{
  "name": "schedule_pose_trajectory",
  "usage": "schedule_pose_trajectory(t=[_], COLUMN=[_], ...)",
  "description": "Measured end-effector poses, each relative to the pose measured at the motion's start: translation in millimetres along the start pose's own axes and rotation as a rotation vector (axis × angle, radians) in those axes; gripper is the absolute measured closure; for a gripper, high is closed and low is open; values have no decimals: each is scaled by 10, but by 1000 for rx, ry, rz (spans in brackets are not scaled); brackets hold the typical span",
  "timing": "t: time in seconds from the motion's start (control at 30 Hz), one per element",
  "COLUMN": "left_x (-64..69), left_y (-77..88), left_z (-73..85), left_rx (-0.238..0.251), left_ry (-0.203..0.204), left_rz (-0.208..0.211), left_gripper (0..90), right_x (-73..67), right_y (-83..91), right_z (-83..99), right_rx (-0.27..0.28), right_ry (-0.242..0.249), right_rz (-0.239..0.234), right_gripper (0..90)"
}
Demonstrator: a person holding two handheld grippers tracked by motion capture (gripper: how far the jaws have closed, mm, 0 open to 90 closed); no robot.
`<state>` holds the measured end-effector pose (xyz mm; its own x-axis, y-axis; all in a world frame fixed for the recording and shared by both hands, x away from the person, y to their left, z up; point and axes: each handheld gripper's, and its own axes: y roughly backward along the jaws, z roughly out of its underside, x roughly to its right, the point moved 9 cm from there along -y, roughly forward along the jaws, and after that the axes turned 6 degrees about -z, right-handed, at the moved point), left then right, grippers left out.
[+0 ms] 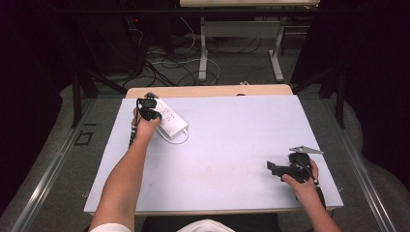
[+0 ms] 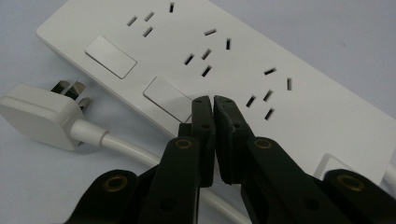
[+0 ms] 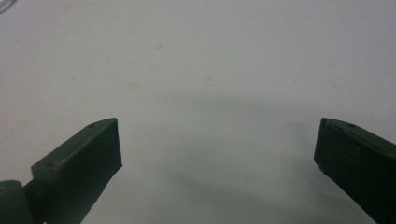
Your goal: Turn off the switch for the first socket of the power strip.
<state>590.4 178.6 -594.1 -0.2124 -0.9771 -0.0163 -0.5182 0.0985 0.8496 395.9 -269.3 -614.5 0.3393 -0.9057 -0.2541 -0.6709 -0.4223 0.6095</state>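
Note:
A white power strip (image 1: 169, 118) lies at the table's far left, with several sockets and flat white switches (image 2: 111, 56) on its top. Its white plug (image 2: 37, 116) rests beside it, prongs toward the strip, and its cable (image 1: 178, 140) loops at the near end. My left gripper (image 1: 147, 108) points down onto the strip. Its jaws stand shut with nothing between them, and the left gripper's tips (image 2: 214, 100) sit at the edge of the second switch (image 2: 163, 93). Near the table's front right my right gripper (image 1: 273, 168) rests open, and the right gripper's jaws (image 3: 217, 140) stand wide apart over bare tabletop.
The pale grey table top (image 1: 232, 135) stretches between the two hands. A wooden edge (image 1: 208, 91) shows behind it. Beyond are floor cables (image 1: 164, 63) and another table's white legs (image 1: 203, 53).

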Motion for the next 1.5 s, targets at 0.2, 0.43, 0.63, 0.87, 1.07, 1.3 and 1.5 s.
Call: schedule_pose_trajectory(t=[0.2,0.43,0.63,0.87,1.07,1.3,1.5], left_x=[-20,-20,20,47,47,46,62], left_y=[4,10,26,38,53,89,174], left_z=[1,-1,-17,-32,-28,-34,-47], left_rx=[-2,0,10,21,20,37,53], left_ry=[1,10,12,-5,-18,-9,-16], left_rz=[0,0,7,0,12,18,23], left_gripper=[817,726,623,515,482,419,384], right_x=[1,-3,-2,-3,-1,-2,-3], right_y=[0,0,4,6,5,7,10], right_z=[1,2,-3,-5,-3,-6,-6], right_rx=[0,-1,2,3,2,5,5], right_ry=[0,-1,3,8,9,8,3], right_rz=[-1,-2,0,-1,0,1,1], right_gripper=[1,1,2,3,3,3,3])
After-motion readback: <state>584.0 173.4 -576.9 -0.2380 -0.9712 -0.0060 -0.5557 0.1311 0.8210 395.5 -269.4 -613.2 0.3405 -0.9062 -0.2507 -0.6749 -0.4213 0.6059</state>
